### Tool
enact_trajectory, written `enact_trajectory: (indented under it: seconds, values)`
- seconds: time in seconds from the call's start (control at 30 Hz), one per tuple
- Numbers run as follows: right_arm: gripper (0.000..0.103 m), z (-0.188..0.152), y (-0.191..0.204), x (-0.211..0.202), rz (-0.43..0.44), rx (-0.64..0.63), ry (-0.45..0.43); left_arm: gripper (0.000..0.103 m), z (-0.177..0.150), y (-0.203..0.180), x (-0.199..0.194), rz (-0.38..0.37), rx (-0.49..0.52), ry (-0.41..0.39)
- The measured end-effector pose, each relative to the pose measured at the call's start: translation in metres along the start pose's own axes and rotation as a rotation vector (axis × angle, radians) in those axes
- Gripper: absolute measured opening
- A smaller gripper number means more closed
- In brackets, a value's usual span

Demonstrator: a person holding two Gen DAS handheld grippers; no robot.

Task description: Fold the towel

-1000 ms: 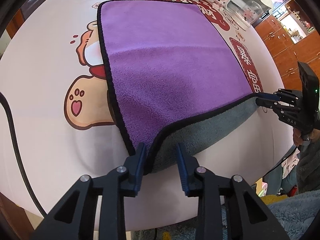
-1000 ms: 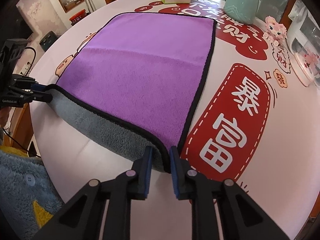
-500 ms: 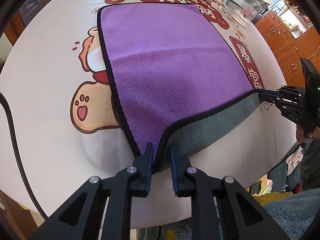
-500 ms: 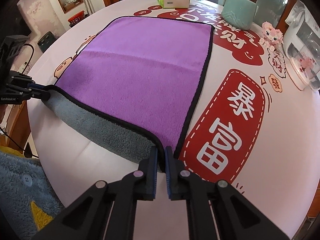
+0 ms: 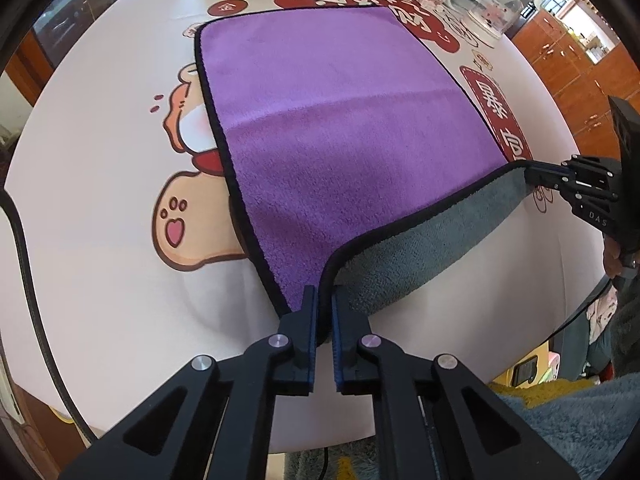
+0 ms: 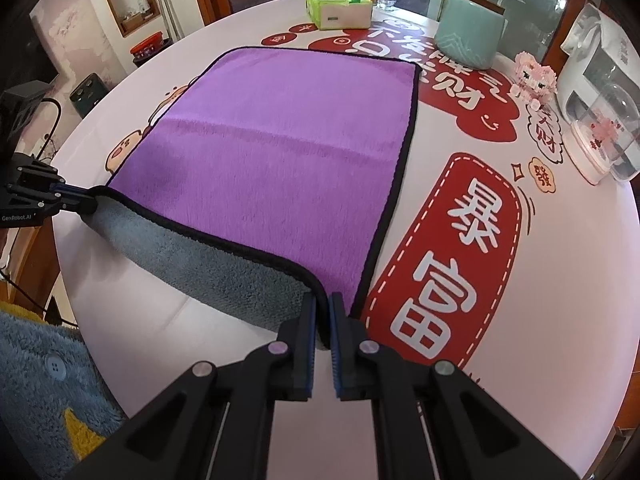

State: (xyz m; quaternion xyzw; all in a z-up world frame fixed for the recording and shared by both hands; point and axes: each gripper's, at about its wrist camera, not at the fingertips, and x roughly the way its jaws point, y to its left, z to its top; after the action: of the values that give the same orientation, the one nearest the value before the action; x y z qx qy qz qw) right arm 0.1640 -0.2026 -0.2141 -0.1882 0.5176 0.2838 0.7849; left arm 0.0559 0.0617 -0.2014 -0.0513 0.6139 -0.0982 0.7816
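A purple towel (image 5: 340,128) with a black hem and a grey underside (image 5: 420,256) lies spread on the round table; it also shows in the right wrist view (image 6: 280,140). My left gripper (image 5: 324,300) is shut on the towel's near left corner. My right gripper (image 6: 323,304) is shut on the near right corner. Both corners are lifted, so the near edge curls up and shows the grey side (image 6: 192,256). Each gripper shows in the other's view, the right one (image 5: 548,174) and the left one (image 6: 76,200).
The table (image 5: 100,280) has a white cloth with red and cartoon prints. At the far side stand a green tissue box (image 6: 340,8), a teal holder (image 6: 468,36), a pink block figure (image 6: 534,76) and a white appliance (image 6: 604,100). A black cable (image 5: 28,260) runs at left.
Both grippers have closed on the towel's near corners and raised them. The near edge now stands higher off the table, showing more grey underside.
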Motion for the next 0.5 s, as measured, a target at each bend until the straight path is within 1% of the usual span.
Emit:
enact_trajectory:
  seconds: [0.13, 0.27, 0.4, 0.5]
  values:
    - [0.006, 0.008, -0.002, -0.006, -0.005, 0.016, -0.025, 0.004, 0.011, 0.005, -0.011, 0.011, -0.021, -0.032]
    - [0.006, 0.024, -0.007, -0.014, -0.024, 0.039, -0.065, 0.004, 0.027, 0.007, -0.026, 0.029, -0.029, -0.079]
    - [0.006, 0.046, -0.017, -0.022, -0.046, 0.089, -0.115, 0.004, 0.045, 0.008, -0.040, 0.067, -0.024, -0.132]
    - [0.006, 0.066, -0.023, -0.024, -0.062, 0.105, -0.145, 0.004, 0.062, 0.013, -0.044, 0.096, -0.043, -0.157]
